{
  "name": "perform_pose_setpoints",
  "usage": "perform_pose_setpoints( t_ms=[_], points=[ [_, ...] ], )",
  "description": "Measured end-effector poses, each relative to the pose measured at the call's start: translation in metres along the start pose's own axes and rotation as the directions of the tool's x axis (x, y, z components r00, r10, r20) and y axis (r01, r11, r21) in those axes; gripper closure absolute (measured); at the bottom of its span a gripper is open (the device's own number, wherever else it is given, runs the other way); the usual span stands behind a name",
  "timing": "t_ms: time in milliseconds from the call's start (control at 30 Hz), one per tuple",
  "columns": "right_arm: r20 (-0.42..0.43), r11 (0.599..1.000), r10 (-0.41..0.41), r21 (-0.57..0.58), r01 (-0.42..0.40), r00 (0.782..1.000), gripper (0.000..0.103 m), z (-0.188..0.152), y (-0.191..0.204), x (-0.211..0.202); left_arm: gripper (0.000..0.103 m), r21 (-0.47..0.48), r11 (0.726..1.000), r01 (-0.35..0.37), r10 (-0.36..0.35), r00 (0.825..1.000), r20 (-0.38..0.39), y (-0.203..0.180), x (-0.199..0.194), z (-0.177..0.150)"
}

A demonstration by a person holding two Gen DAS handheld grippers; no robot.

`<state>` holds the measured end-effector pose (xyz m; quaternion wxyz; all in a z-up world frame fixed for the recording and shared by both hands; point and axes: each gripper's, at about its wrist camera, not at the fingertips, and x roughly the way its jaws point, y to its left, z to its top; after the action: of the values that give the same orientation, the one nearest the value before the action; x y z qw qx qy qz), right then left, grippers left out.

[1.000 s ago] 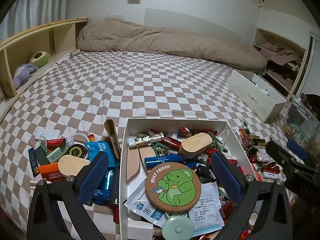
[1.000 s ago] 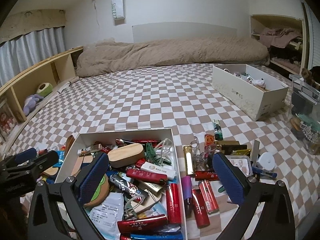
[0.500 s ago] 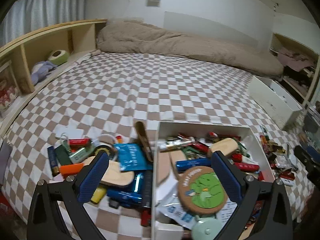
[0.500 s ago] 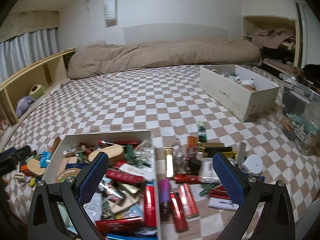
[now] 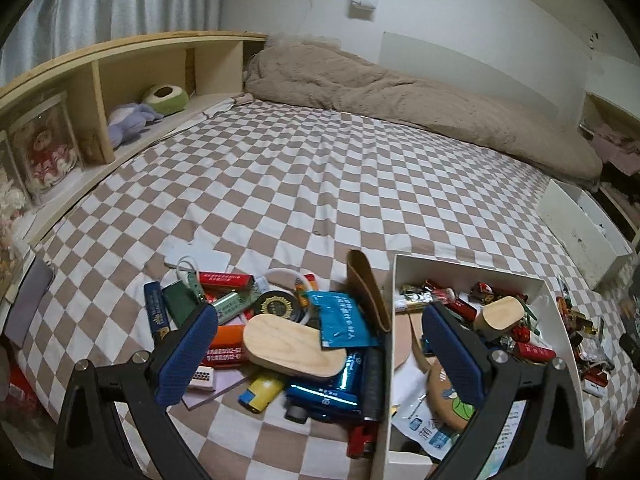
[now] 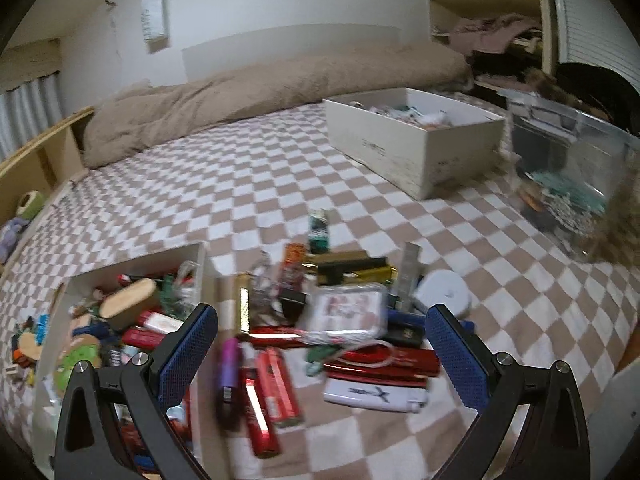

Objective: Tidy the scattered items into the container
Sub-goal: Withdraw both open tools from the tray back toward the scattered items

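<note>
A white open box (image 5: 472, 271) full of small items sits on the checkered bed; it also shows in the right wrist view (image 6: 132, 265). My left gripper (image 5: 320, 352) is open and empty above a pile left of the box: a flat wooden oval (image 5: 292, 346), a blue packet (image 5: 344, 318), a yellow lighter (image 5: 262, 392), red sticks (image 5: 226, 279). My right gripper (image 6: 322, 354) is open and empty above a second pile right of the box: red packs (image 6: 276, 384), a purple lighter (image 6: 229, 364), a clear case (image 6: 346, 312), a white lighter (image 6: 374, 392).
A second white box (image 6: 416, 140) stands at the bed's far right, with a clear bin (image 6: 568, 184) beside it. A rolled beige duvet (image 5: 420, 100) lies along the far wall. A wooden shelf (image 5: 100, 80) with soft toys runs along the left.
My left gripper has swung left, from over the box to over the left pile. My right gripper has swung right, from over the box to over the right pile. Both stayed open.
</note>
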<state>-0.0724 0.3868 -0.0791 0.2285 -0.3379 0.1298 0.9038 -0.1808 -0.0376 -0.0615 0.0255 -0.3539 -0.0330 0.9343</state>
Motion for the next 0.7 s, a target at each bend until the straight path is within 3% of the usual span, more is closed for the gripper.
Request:
perform_pose_setpoints(
  t_ms=[167, 533, 700],
  points=[
    [-0.043, 0.999, -0.043, -0.025, 0.042, 0.998, 0.0, -0.01, -0.011, 0.011, 0.0, -0.02, 1.0, -0.023, 0.024, 1.0, 0.004, 0.012, -0.002, -0.001],
    [-0.217, 0.995, -0.055, 0.074, 0.073, 0.975, 0.0, -0.046, -0.027, 0.04, 0.0, -0.099, 0.992, -0.079, 0.077, 0.997, -0.028, 0.044, 0.003, -0.013],
    [-0.233, 0.99, -0.077, 0.096, 0.101, 0.969, 0.0, -0.058, -0.027, 0.047, 0.0, -0.1, 0.981, -0.165, 0.161, 0.986, -0.047, 0.054, 0.008, -0.022]
  ],
)
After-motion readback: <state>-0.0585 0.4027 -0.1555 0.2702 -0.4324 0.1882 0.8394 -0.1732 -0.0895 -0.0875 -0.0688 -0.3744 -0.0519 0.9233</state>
